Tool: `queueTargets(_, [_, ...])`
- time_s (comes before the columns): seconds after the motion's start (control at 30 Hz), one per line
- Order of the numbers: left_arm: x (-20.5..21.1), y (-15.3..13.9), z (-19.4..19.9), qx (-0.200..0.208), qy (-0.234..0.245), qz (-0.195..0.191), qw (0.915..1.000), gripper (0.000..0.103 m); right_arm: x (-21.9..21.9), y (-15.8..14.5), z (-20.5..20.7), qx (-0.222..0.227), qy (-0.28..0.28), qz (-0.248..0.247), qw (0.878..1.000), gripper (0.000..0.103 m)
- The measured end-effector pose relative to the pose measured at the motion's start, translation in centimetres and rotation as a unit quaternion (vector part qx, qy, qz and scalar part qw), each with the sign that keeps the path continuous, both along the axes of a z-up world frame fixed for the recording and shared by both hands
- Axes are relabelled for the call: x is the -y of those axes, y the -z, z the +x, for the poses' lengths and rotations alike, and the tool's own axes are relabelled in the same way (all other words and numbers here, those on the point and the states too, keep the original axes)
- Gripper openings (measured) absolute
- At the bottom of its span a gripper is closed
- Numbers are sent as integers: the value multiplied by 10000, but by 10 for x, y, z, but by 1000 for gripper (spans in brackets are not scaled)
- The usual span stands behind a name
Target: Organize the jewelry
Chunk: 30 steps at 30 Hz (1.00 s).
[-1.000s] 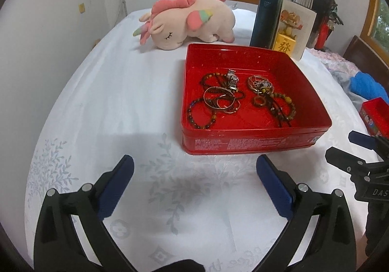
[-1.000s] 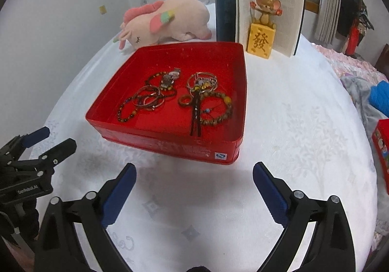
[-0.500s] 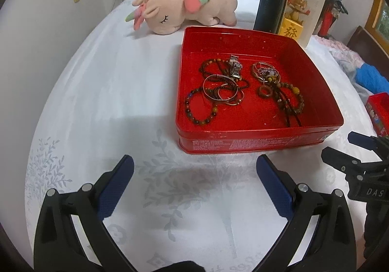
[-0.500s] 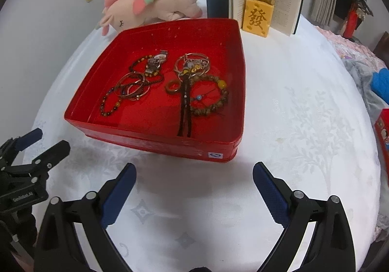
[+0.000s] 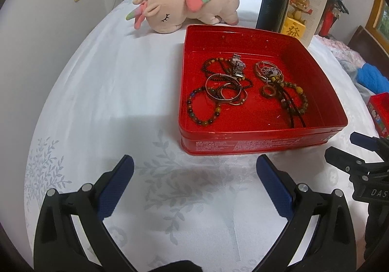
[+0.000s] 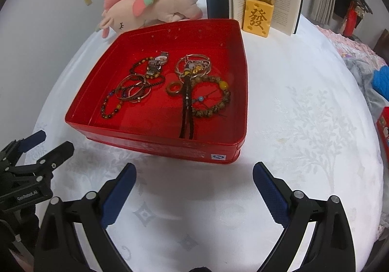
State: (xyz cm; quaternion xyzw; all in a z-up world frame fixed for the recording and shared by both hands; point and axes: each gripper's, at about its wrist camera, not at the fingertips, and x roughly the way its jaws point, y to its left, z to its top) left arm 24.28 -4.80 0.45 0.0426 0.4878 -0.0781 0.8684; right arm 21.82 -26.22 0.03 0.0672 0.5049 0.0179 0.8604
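Over the last second both cameras closed in on the red tin (image 5: 262,143), which filled more of each view (nothing inside shifted). The bracelets and watch (image 5: 237,67) sat tangled toward its 12 o'clock side. Left hand-held gripper (image 5: 194,169) and right hand-held gripper (image 6: 193,174) were both spread wide, empty, just short of the tin.

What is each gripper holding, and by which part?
Nothing. The left gripper and right gripper are both open, short of the red tin; the jewelry lies inside.
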Motion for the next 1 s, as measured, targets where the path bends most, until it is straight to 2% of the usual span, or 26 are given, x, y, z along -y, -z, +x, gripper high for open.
queueTargets(1.0, [1,3,2,-22,24,39,10000,100,2,2,2,-13,-19,-1,10000,97])
